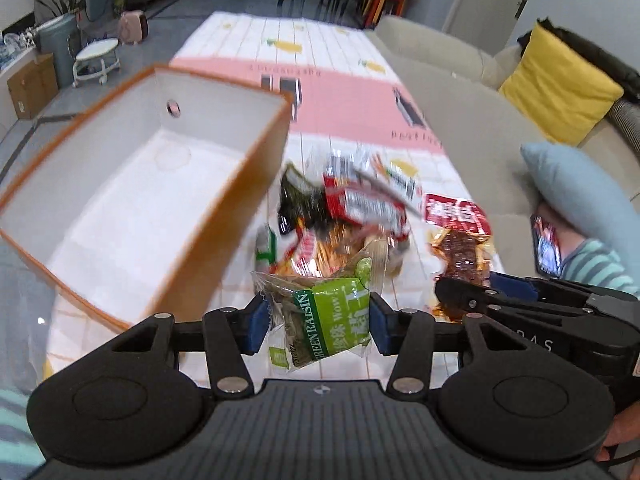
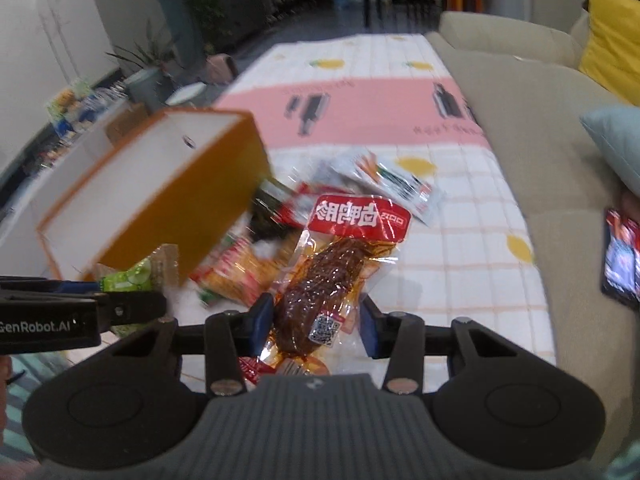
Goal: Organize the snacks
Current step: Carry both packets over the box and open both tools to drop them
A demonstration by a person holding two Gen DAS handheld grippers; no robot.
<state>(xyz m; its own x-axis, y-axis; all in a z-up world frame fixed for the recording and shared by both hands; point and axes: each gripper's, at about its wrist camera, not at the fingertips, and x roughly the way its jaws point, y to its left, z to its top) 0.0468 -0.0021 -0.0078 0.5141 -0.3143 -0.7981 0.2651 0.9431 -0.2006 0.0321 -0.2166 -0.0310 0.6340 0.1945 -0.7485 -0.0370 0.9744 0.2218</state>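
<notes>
Both jaws clamped: left on crinkly green raisin packet [image 1: 320, 320], right on glossy meat pouch [image 2: 320, 280].

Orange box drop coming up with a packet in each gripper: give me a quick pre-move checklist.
1. Left gripper pinching green raisin packet: ok.
2. Right gripper pinching red-topped meat packet: ok.
3. Orange box open, inside bare: ok.
4. Both packets lifted off the snack pile: ok.
5. Either packet already over the box: not ok.
6. Grip firm enough for the carry: cannot tell.
</notes>
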